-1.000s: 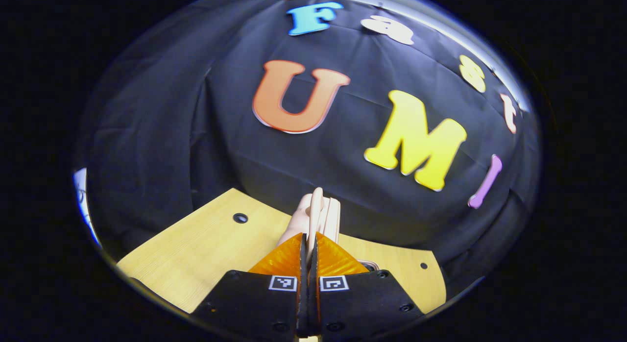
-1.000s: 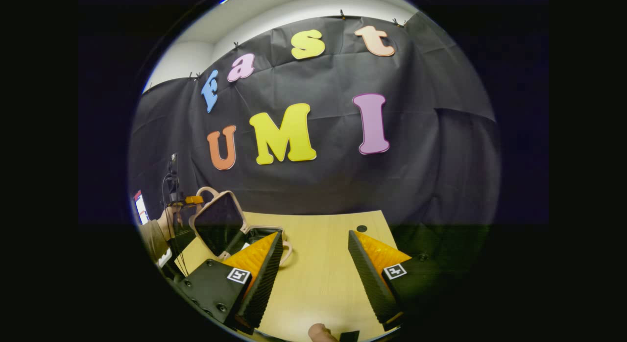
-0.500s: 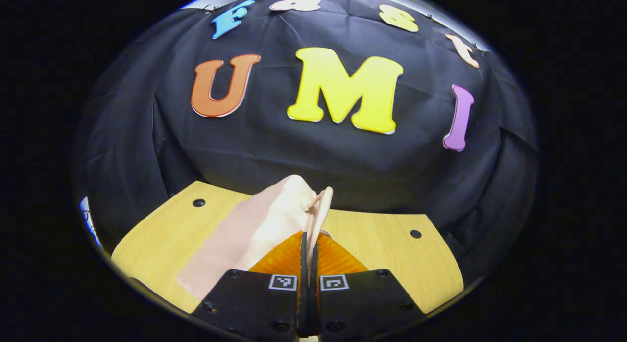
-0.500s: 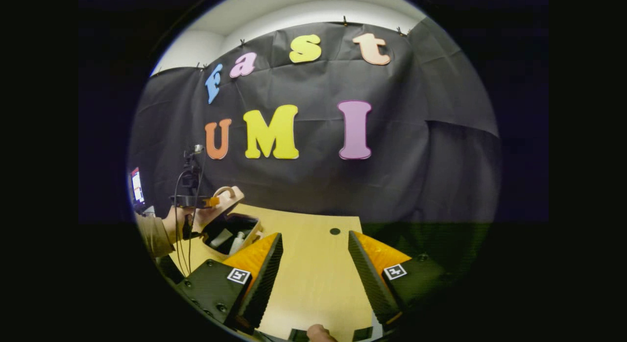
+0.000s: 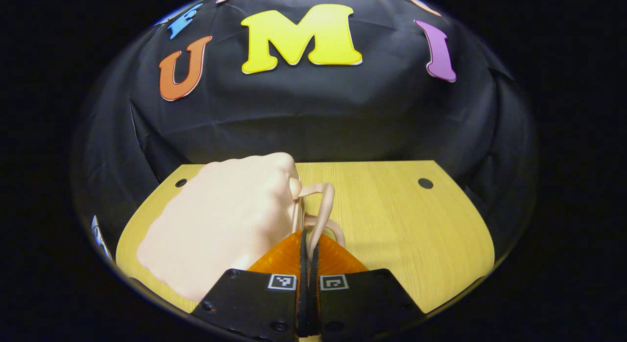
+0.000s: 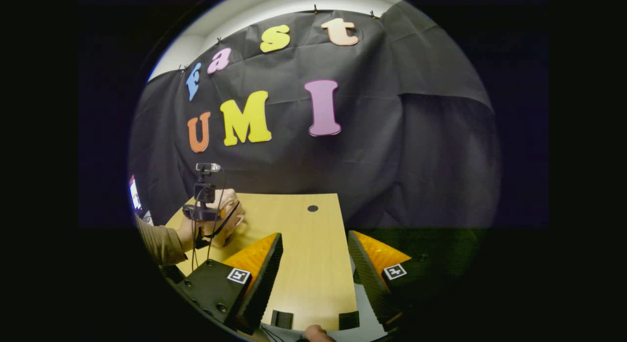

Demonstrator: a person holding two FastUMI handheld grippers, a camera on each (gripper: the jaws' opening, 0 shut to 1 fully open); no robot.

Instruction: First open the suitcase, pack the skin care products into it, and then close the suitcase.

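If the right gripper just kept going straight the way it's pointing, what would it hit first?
Probably nothing soon. The right gripper is open over the bare wooden table, pointing toward its far edge and the black cloth wall beyond. Depth is hard to judge.

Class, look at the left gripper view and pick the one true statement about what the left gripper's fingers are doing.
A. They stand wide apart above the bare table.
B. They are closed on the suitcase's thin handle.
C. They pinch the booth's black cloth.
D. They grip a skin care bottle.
B: the left gripper has its fingers pressed together with the pale handle of the suitcase running down between them.
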